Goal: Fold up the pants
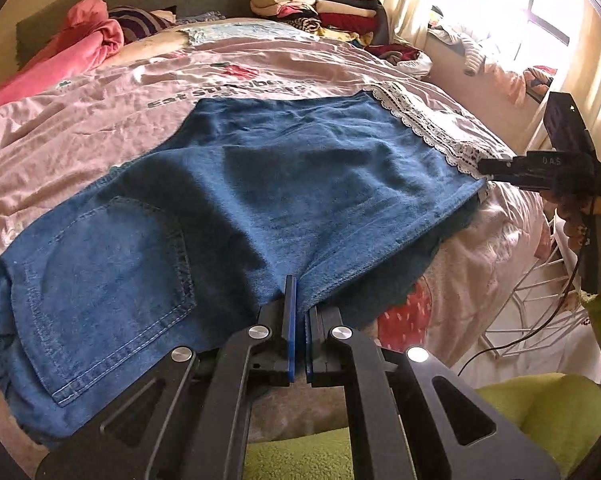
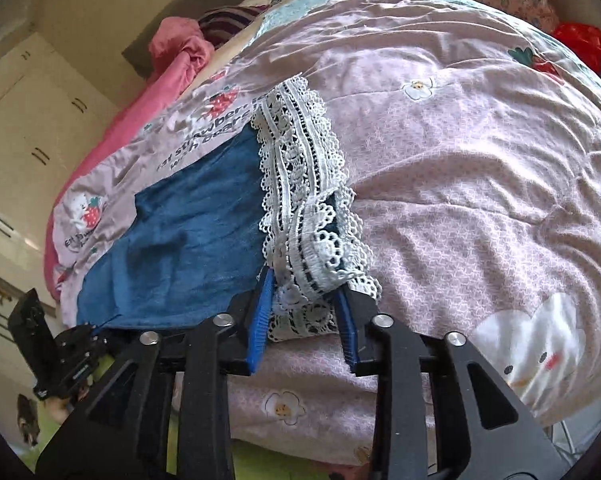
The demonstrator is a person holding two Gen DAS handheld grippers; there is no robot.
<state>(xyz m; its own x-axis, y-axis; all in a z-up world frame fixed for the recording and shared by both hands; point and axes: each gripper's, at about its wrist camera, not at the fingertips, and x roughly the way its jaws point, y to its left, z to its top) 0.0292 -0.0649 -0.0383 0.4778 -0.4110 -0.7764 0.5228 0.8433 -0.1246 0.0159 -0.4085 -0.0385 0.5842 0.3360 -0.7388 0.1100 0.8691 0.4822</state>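
Note:
Blue denim pants (image 1: 228, 208) with a white lace hem (image 1: 424, 124) lie spread on the pink bedspread, back pocket toward the near left. My left gripper (image 1: 298, 292) is shut on the near edge of the denim at the inner leg seam. My right gripper (image 2: 304, 292) stands partly open around the bunched lace hem (image 2: 300, 184) at the leg's near corner. It also shows in the left wrist view (image 1: 488, 168) at the hem's right end. The denim (image 2: 180, 232) runs away to the left in the right wrist view.
The pink strawberry-print bedspread (image 1: 100, 128) covers the bed. Folded clothes (image 1: 320, 4) are stacked at the far end. A pink garment (image 1: 80, 44) lies at the far left. A white wire frame (image 1: 540, 292) stands beside the bed on the right. A window ledge (image 1: 480, 60) holds more clothes.

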